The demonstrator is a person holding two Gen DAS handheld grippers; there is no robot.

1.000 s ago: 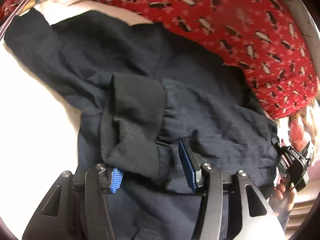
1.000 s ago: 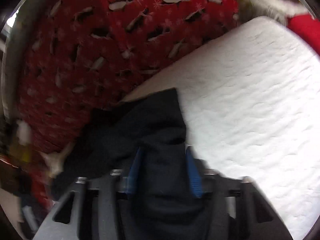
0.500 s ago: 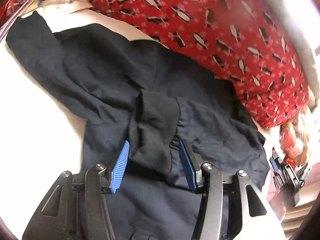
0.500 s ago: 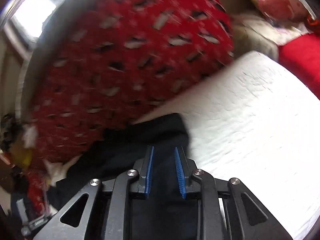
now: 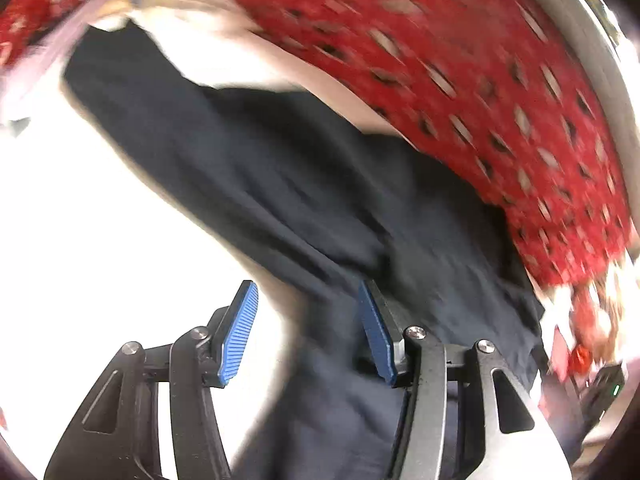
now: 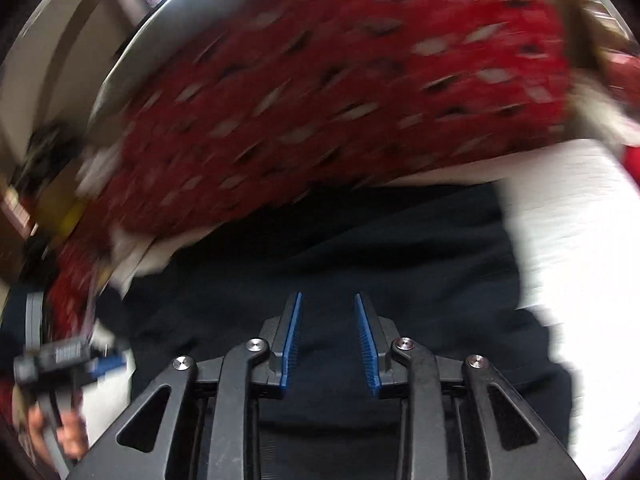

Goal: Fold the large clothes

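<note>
A large dark navy garment lies spread on the white bed, blurred by motion. My left gripper hovers open over its near edge, and neither blue pad touches cloth. In the right wrist view the same garment fills the middle. My right gripper hangs above it with its jaws opening and nothing pinched between the pads. The left gripper also shows at the left edge of that view, held by a hand.
A red blanket with a small black-and-white pattern is heaped along the far side of the garment. White bedding lies to the right. Blurred clutter sits past the bed's corner.
The ribbed cuff that sat between my left pads has left the view as that gripper drew away. My right gripper moved back from the garment's corner and rolled, now over more cloth.
</note>
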